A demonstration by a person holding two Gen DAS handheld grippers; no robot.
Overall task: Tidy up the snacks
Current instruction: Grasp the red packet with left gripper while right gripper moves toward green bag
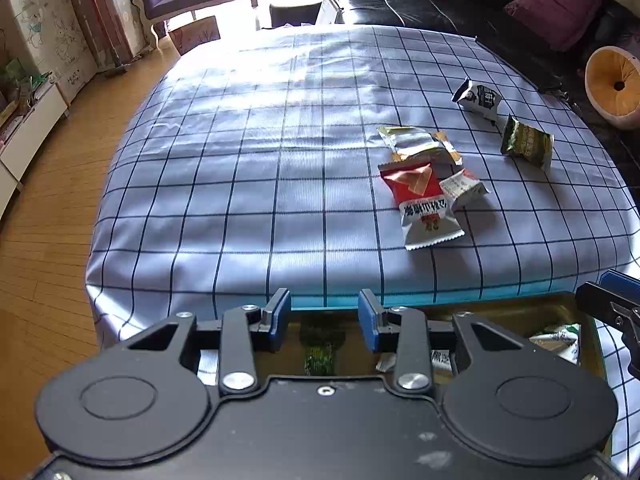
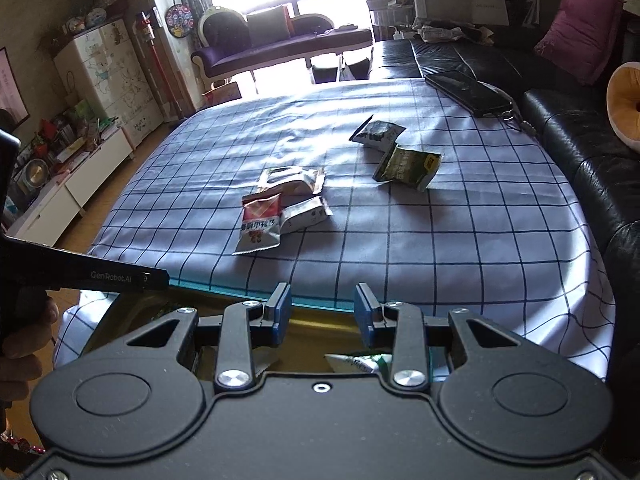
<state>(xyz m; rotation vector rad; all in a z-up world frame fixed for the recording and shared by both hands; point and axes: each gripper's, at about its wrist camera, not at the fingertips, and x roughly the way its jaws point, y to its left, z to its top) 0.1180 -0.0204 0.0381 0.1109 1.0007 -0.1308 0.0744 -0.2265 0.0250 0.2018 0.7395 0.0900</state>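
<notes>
Both tools, left [image 1: 325,318] and right [image 2: 322,312], sit spread and empty over the yellowish tray [image 1: 520,312] at the checked tabletop's [image 1: 240,180] near edge, 5 snack packets beyond.

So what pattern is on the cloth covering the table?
The tablecloth is pale blue-grey with a grid of thin dark lines, clearest in the left wrist view.
</notes>
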